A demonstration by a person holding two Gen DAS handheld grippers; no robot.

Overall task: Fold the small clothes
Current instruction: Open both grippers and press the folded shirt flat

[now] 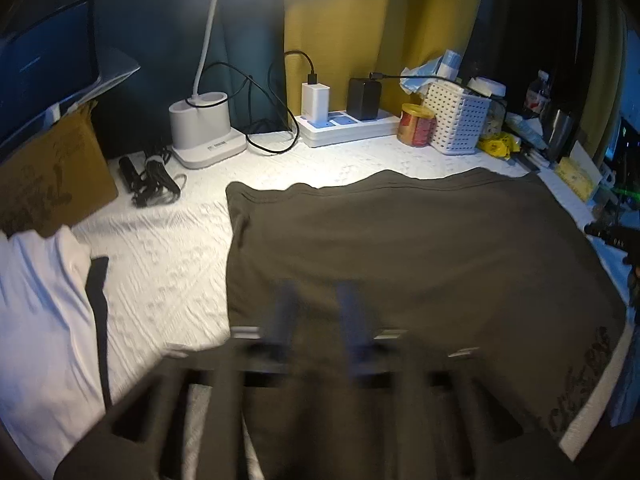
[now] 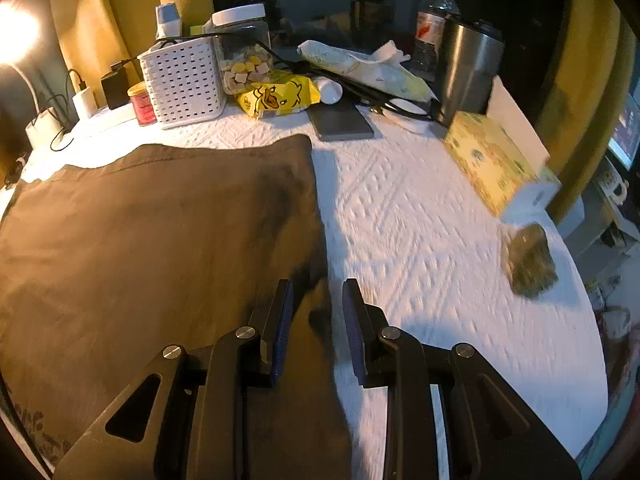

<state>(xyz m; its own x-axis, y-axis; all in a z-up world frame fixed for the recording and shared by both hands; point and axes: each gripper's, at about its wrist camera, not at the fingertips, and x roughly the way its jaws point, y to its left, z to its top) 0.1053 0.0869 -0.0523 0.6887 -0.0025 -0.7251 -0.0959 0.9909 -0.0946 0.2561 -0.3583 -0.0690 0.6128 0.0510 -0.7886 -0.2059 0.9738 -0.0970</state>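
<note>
A dark brown garment point(image 1: 420, 240) lies spread flat on the white textured table cover point(image 1: 168, 264). It also shows in the right wrist view point(image 2: 160, 240). My left gripper point(image 1: 316, 292) is blurred, open and empty, above the garment's near edge. My right gripper point(image 2: 316, 292) is open and empty, straddling the garment's right edge, with the table cover point(image 2: 420, 248) under its right finger. A white garment with a black strip point(image 1: 44, 320) lies at the left.
Along the back stand a lamp base point(image 1: 202, 128), power strip point(image 1: 348, 126), red can point(image 1: 416, 124) and white basket point(image 2: 184, 80). A jar point(image 2: 244, 52), yellow snack bag point(image 2: 280, 96), steel tumbler point(image 2: 468, 68), tissue box point(image 2: 496, 164) and a crumpled greenish lump point(image 2: 530, 260) lie at right. A cardboard box point(image 1: 52, 176) sits at left.
</note>
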